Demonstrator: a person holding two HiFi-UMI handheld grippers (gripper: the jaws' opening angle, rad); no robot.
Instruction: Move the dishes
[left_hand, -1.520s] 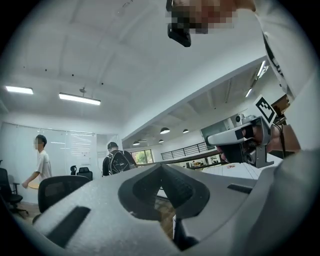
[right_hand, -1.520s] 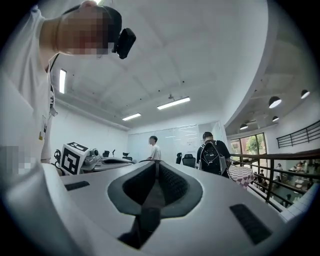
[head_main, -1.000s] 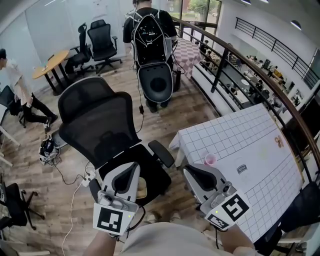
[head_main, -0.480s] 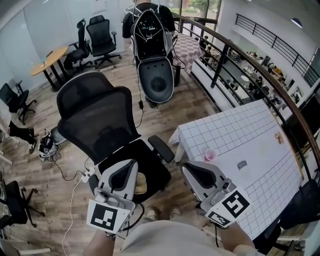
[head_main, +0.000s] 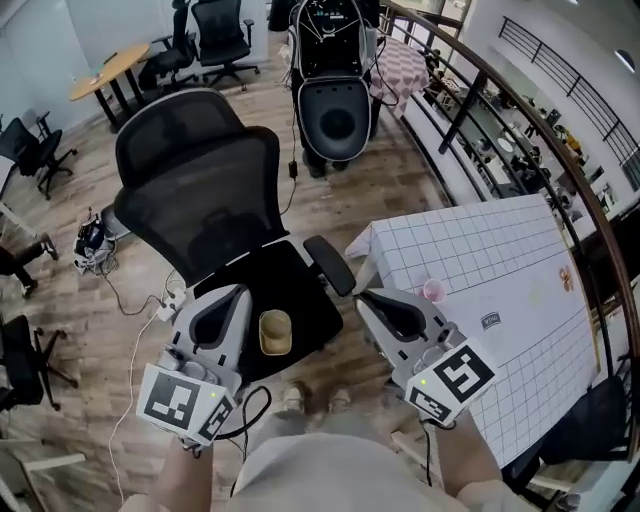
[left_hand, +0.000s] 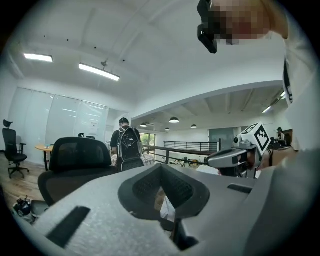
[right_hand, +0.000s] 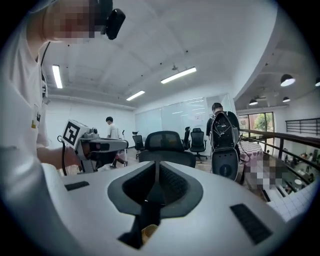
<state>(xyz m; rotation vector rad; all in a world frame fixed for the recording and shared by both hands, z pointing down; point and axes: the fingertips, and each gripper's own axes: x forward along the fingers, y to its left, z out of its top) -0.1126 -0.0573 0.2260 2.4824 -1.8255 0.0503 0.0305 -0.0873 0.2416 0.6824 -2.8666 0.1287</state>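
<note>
Head view, steeply down: wooden floor (head_main: 400, 190) across the whole frame. At right, a table (head_main: 500, 250) under a white cloth ruled with a dark grid, set cornerwise, one corner toward the chair. Left of it, a black mesh office chair (head_main: 200, 190), back toward the top of the frame, seat (head_main: 300, 295) toward the bottom, one armrest (head_main: 328, 265) reaching close to that table corner. Beyond the chair, at the top edge of the frame, a person (head_main: 330, 50) seen from behind, laden with black gear.

Lower down, two grey grippers, each with a marker cube (head_main: 185, 403) at its rear. Left gripper (head_main: 228, 293) over the left side of the chair seat, pointing up the frame. Right gripper (head_main: 370, 298) lying along the table's near edge, tips just off the corner by the chair.

Left gripper view: pads (left_hand: 142, 187) meeting at the tips, only a thin slit lower down, nothing gripped. Right gripper view: pads (right_hand: 172, 182) pressed together the same way, closed and empty.

Smallest of all, the dishes. Tan cup (head_main: 274, 333) upright on the chair seat, near the seat's front edge, between the two grippers and just beside the left one, clear of both sets of jaws. Pink cup (head_main: 433, 290) upright on the table, close to the near edge and not far from the corner by the chair, just beside the right gripper's body, apart from its tips.
</note>
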